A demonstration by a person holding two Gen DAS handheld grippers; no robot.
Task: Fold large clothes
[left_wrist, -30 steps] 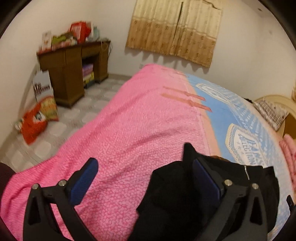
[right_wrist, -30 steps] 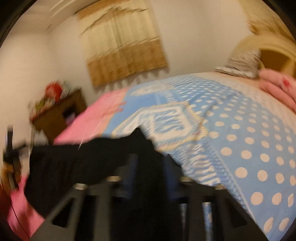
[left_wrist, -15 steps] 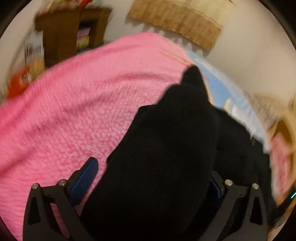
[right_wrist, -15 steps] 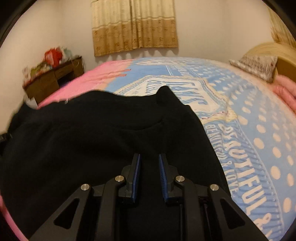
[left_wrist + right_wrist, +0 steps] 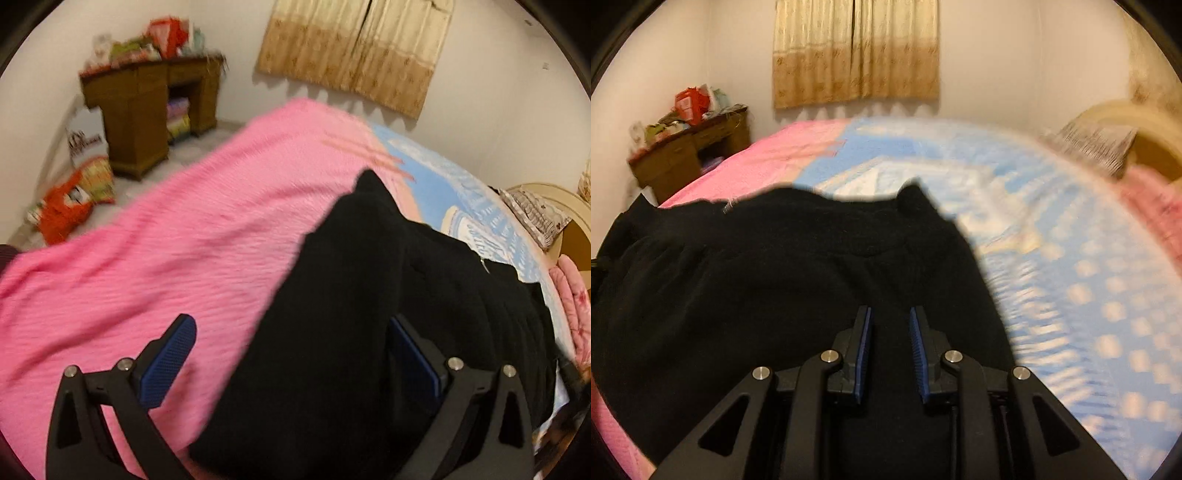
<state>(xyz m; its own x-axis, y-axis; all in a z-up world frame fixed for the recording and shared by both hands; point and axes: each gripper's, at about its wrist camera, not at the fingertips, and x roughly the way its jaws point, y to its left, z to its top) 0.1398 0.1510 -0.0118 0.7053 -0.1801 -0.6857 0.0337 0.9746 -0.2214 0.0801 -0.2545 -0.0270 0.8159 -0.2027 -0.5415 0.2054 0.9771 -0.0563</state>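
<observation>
A large black garment (image 5: 354, 295) lies bunched on the bed, over the seam between the pink blanket (image 5: 192, 236) and the blue dotted sheet (image 5: 1071, 258). My left gripper (image 5: 291, 325) stands wide open above the blanket. The cloth is draped over its right finger and hides most of that pad, while the left pad (image 5: 170, 350) is bare. In the right wrist view the garment (image 5: 775, 280) spreads out ahead, and my right gripper (image 5: 890, 314) pinches a fold of it between narrow jaws that are opening slightly.
A brown desk (image 5: 147, 110) piled with bags stands by the far wall, with more bags (image 5: 70, 203) on the floor beside it. Beige curtains (image 5: 855, 51) hang behind the bed. A patterned pillow (image 5: 1097, 144) and the headboard (image 5: 554, 206) lie to the right.
Both grippers have sunk toward the bed with the black garment. More of the cloth now fills the left wrist view, and it has spread out in front of the right gripper.
</observation>
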